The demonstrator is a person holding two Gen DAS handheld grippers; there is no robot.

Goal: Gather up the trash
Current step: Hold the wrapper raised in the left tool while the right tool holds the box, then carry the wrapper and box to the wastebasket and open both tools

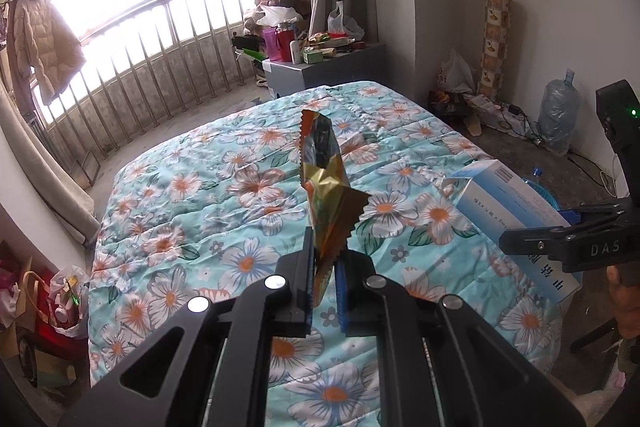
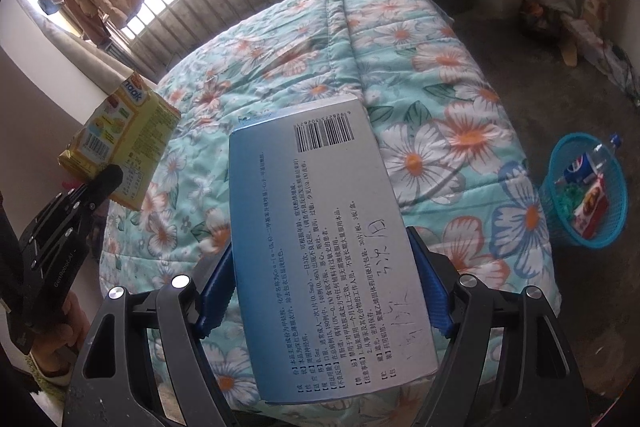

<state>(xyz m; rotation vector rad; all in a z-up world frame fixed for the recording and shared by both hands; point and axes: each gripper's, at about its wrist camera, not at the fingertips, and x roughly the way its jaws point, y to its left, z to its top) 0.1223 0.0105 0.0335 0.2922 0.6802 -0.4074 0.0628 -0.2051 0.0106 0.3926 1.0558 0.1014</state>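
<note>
Above the bed (image 1: 224,187), with its turquoise flowered quilt, both pairs of tongs carry trash. The left tongs (image 1: 323,267) are clenched on the lower end of a yellow snack wrapper (image 1: 324,187), which stands up edge-on over the middle of the bed; in the right wrist view the same wrapper (image 2: 120,143) hangs beyond the bed's left edge. The right tongs (image 2: 320,291) stand wide, their 2 blue pads pressed against the long sides of a blue and white medicine box (image 2: 328,239), held clear of the quilt over the near part of the bed. From the left wrist view this box (image 1: 516,215) sits over the bed's right side. On the floor just beside the bed's right edge stands a blue mesh basket (image 2: 616,219) holding a plastic bottle (image 2: 592,163), a red and white packet (image 2: 590,213) and something green, too crumpled to identify. Past the far end of the bed a grey cabinet (image 1: 320,71) carries cluttered bottles and boxes.
</note>
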